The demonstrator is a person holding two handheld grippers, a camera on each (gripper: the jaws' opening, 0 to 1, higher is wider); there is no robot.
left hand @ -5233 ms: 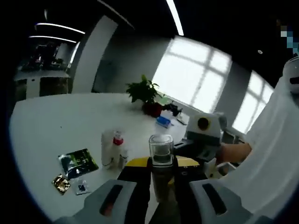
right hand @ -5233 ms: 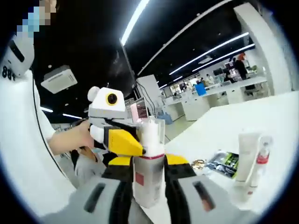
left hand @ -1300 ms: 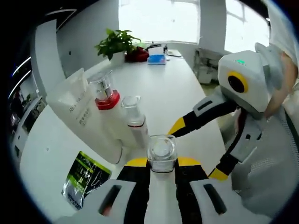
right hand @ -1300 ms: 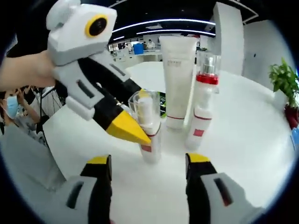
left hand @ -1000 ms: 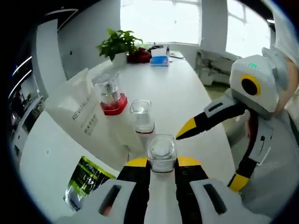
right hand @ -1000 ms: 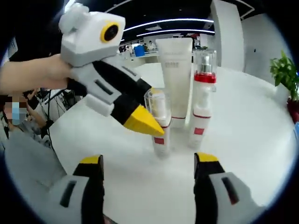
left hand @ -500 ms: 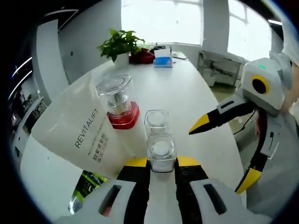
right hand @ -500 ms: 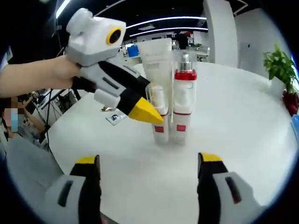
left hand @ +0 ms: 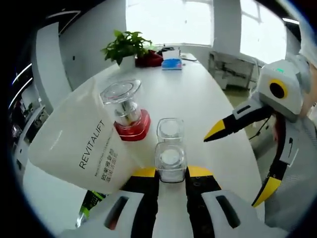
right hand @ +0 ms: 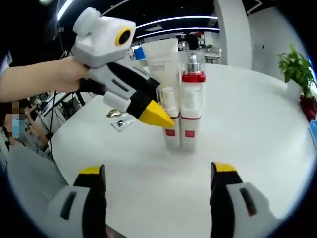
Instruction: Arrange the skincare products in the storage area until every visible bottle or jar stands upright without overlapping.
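My left gripper [left hand: 170,173] is shut on a small clear-capped bottle [left hand: 170,159]. In the right gripper view that bottle [right hand: 170,121] stands on the white table, close beside a second small bottle [right hand: 190,125]. Behind them rise a tall pump bottle with a red collar [right hand: 191,74] and a white tube [right hand: 161,62], all upright. The left gripper view has the second small bottle [left hand: 170,128], the pump bottle [left hand: 126,113] and the REVITALIFT tube [left hand: 81,146] just ahead. My right gripper [right hand: 157,171] is open and holds nothing, back from the group; the left gripper view catches it at the right [left hand: 270,106].
Flat sachets [right hand: 119,119] lie on the table [right hand: 257,124] behind the bottles, one green [left hand: 88,204]. A potted plant [left hand: 126,45] and a blue box [left hand: 171,63] sit at the far end. A person's hand [right hand: 44,79] holds the left gripper.
The right gripper let go of its bottle beside the tube, opened and drew back. The left gripper carried its small bottle in until it stood next to that bottle.
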